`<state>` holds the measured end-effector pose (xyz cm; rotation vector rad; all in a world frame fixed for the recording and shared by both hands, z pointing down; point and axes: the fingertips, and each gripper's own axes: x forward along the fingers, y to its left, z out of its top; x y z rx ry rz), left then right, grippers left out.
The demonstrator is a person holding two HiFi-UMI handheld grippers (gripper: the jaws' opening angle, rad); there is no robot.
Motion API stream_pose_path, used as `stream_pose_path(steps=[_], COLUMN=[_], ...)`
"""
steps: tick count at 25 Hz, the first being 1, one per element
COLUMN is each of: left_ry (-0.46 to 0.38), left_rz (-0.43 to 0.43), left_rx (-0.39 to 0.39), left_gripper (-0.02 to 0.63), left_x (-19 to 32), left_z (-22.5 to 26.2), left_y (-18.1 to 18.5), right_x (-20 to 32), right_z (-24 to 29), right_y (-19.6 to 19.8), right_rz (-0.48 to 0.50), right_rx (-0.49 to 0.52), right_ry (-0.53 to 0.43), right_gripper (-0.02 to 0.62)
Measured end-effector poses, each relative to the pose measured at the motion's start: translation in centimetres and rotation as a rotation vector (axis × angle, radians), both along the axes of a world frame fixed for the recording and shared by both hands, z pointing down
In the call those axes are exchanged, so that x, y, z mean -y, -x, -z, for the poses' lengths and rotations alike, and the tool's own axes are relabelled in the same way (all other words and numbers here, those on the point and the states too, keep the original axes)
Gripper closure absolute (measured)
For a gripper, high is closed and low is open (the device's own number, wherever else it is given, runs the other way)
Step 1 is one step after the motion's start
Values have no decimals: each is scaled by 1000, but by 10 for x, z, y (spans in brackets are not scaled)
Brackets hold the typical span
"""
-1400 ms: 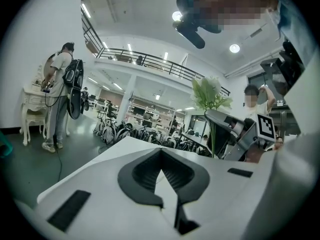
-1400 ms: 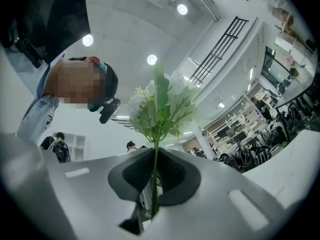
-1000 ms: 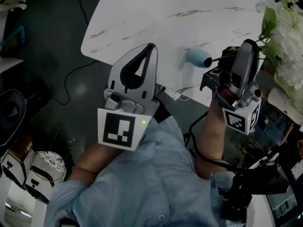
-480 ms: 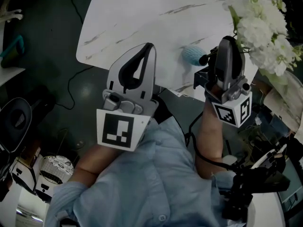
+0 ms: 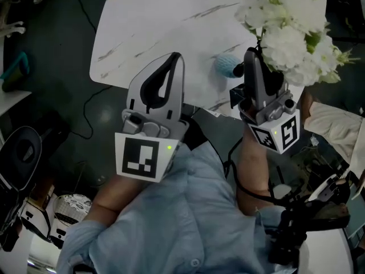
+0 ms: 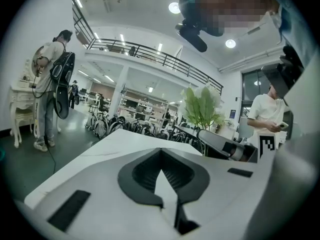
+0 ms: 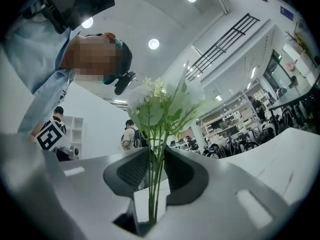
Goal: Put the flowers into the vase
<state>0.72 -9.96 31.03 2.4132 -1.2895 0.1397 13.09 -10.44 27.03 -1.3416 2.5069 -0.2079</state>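
A bunch of white flowers (image 5: 288,27) with green stems stands just beyond the tip of my right gripper (image 5: 251,53). In the right gripper view the stems (image 7: 156,184) run up between the jaws of that gripper (image 7: 156,149) to the blooms (image 7: 160,104). The jaws are opening and a narrow gap shows on either side of the stems. A small teal vase (image 5: 225,66) sits on the white marble table (image 5: 171,16) at the gripper's tip, partly hidden by it. Its mouth is hidden. My left gripper (image 5: 175,56) (image 6: 161,150) hovers over the table's near edge, shut and empty.
The table's near edge runs under both grippers, with dark floor and a cable (image 5: 85,96) to the left. In the left gripper view a person in a white shirt (image 6: 267,114) stands at the right, another with a backpack (image 6: 50,89) at the far left, and a leafy plant (image 6: 200,106) beyond the table.
The right gripper has shifted left toward the teal vase. The flowers have swung from the right edge to above its tip. The left gripper has kept its place.
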Motion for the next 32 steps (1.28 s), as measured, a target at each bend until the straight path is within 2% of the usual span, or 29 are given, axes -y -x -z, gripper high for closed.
stream_pose_path(steps=[11, 15, 20, 25, 32], left_ry=[-18, -26, -41, -53, -91], left_rz=[-25, -40, -55, -44, -75], left_rx=[-7, -6, -1, 2, 16], left_gripper=[601, 601, 601, 601, 601], left_x=[-5, -10, -15, -22, -35], left_z=[7, 18, 17, 27, 39], left_y=[-6, -12, -15, -17, -20], right_x=[-9, -14, -20, -33, -56], right_z=[-9, -7, -36, -45, -38], right_y=[4, 3, 9, 6, -8], right_rz=[3, 2, 7, -2, -60], right_rx=[-55, -80, -165, -173, -200], right_ry=[40, 70, 140, 208, 235], right_gripper=[431, 420, 409, 390, 388])
